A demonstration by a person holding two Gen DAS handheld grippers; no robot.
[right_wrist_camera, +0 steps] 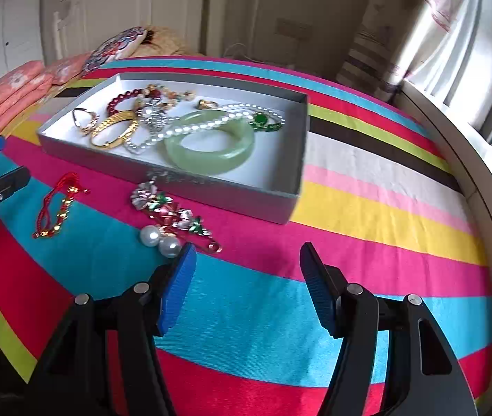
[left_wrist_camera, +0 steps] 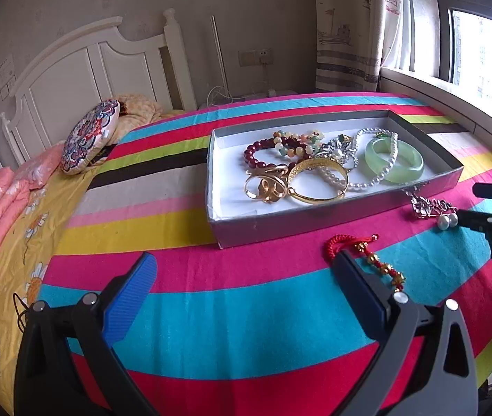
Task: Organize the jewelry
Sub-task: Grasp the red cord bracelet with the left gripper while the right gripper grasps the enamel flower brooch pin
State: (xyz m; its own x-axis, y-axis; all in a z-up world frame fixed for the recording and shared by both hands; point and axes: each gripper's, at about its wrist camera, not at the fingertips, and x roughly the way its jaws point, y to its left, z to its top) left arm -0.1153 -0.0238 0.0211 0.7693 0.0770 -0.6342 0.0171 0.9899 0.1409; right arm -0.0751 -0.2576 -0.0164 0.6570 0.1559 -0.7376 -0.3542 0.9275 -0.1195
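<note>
Looking along my right gripper (right_wrist_camera: 247, 286), its fingers wide and empty, I see the brooch (right_wrist_camera: 173, 216) in full just before the box (right_wrist_camera: 211, 194), its long axis running away from the box corner. My left gripper (left_wrist_camera: 242, 291), also wide and empty, sees only its pearl end.
</note>
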